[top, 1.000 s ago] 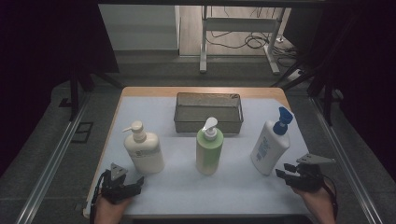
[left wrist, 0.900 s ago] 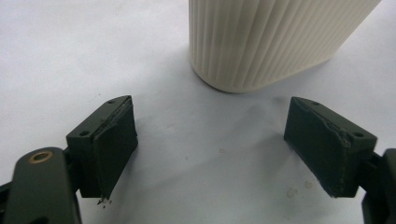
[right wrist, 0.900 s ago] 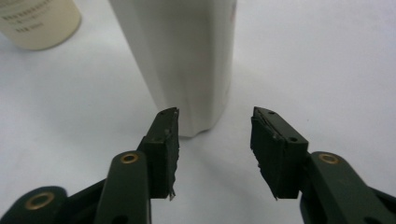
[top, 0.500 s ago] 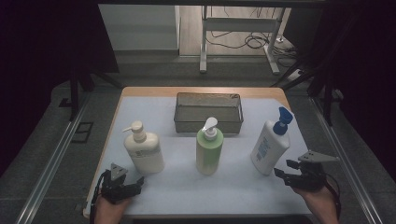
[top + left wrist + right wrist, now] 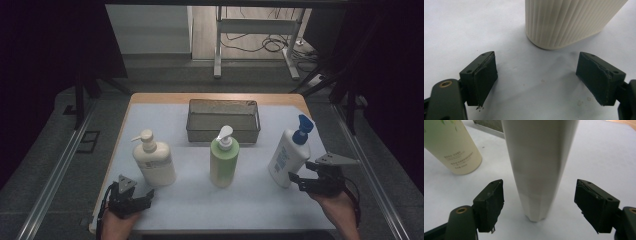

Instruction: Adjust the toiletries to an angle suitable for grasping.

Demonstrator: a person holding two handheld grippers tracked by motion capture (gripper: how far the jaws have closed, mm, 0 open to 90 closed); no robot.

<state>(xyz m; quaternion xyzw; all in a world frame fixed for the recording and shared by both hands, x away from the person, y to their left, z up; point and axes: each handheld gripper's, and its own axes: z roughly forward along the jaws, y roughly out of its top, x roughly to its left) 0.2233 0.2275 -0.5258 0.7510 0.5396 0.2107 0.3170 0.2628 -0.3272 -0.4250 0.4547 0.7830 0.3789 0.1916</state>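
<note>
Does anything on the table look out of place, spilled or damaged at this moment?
Nothing stands out. The cream bottle, green bottle and white bottle with the blue pump stand upright on the table, nothing spilled. The mesh basket sits straight behind them.

The white bottle with a blue pump (image 5: 289, 156) stands on the right part of the desk (image 5: 200, 210), leaning a little to the right. Its body is tall and gets narrower toward the bottom (image 5: 537, 170), and a blue label is on its front. The cream bottle (image 5: 155, 162) stands upright on the left part of the desk. It has a cream pump head and a ribbed side (image 5: 564, 22).
</note>
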